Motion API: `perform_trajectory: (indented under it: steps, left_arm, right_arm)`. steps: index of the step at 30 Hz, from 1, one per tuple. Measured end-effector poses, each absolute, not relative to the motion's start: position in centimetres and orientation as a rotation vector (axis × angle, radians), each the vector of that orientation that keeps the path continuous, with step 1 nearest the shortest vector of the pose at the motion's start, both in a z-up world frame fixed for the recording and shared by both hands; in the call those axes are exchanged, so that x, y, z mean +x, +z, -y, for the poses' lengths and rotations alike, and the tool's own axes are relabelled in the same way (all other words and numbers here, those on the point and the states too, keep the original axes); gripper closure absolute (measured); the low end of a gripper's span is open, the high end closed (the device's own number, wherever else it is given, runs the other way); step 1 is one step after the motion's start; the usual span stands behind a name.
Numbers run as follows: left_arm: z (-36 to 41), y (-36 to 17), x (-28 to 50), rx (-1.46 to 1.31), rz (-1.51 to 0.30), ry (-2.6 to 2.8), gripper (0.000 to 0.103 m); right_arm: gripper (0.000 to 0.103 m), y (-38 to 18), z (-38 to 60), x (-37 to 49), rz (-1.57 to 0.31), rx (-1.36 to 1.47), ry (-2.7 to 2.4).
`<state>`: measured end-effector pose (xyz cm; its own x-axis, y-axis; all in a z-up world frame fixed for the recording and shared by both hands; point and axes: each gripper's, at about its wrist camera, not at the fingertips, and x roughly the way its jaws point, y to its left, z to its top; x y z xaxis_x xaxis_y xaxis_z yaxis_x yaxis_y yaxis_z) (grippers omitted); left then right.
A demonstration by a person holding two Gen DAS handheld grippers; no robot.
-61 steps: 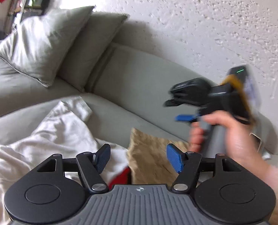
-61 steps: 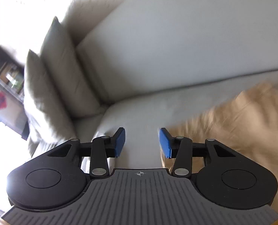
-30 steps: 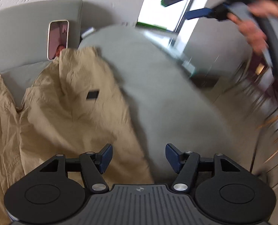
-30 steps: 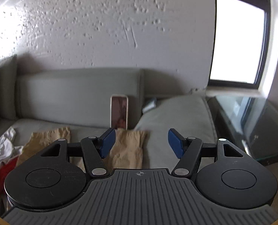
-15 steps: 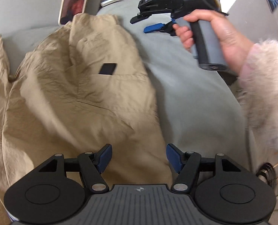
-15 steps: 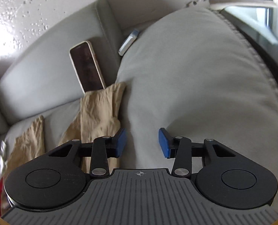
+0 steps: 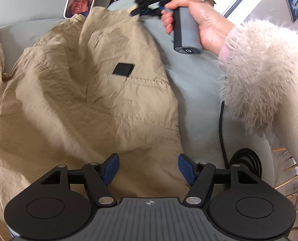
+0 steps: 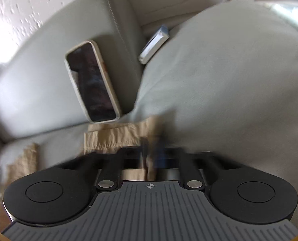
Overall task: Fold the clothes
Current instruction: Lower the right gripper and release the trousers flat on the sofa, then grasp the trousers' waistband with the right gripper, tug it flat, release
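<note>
A tan crumpled garment (image 7: 88, 100) with a black patch (image 7: 122, 69) lies spread over the grey sofa. My left gripper (image 7: 148, 169) is open just above its near right edge, nothing between the blue pads. At the garment's far corner, a hand holds my right gripper (image 7: 146, 10). In the right wrist view the right gripper (image 8: 152, 154) is blurred, its fingers drawn together with a fold of the tan garment (image 8: 116, 138) pinched between them.
A phone (image 8: 92, 82) leans against the sofa back, just beyond the garment. A small silver-blue object (image 8: 154, 44) sits in the gap behind the rounded grey armrest (image 8: 229, 80). A black cable (image 7: 221, 128) runs down the armrest beside a fluffy sleeve (image 7: 259, 76).
The right gripper dropped to the garment's far corner and went from open to shut on the cloth. My left gripper moved in closer over the near edge and stayed open.
</note>
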<state>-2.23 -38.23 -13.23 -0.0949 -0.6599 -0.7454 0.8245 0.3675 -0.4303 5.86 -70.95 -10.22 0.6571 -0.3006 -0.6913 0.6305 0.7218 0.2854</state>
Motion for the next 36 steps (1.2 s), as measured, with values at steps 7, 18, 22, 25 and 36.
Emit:
perform_trajectory:
  steps: [7,18,22,25,36]
  left_arm:
    - [38.3,-13.0,-3.4,0.167,-1.096,-1.358,0.04]
    - [37.8,-11.6,-4.9,0.171,-1.059,-1.404,0.04]
    - [37.6,-11.0,-4.5,0.148,-1.037,-1.412,0.04]
    - [36.8,-11.2,-4.0,0.124,-1.035,-1.381,0.039]
    - [38.2,-14.5,-0.5,0.054,-1.164,-1.262,0.039]
  right_arm:
    - [0.102,-6.0,71.3,1.8,-0.51,0.394,-0.728]
    - [0.049,-5.8,71.5,-1.9,-0.588,0.428,-0.776]
    - [0.049,-2.8,68.8,-3.7,-0.593,0.333,-0.749]
    - [0.052,-1.0,67.3,-3.1,-0.6,0.341,-0.658]
    - [0.057,-10.8,64.4,10.0,-0.867,0.387,-0.492]
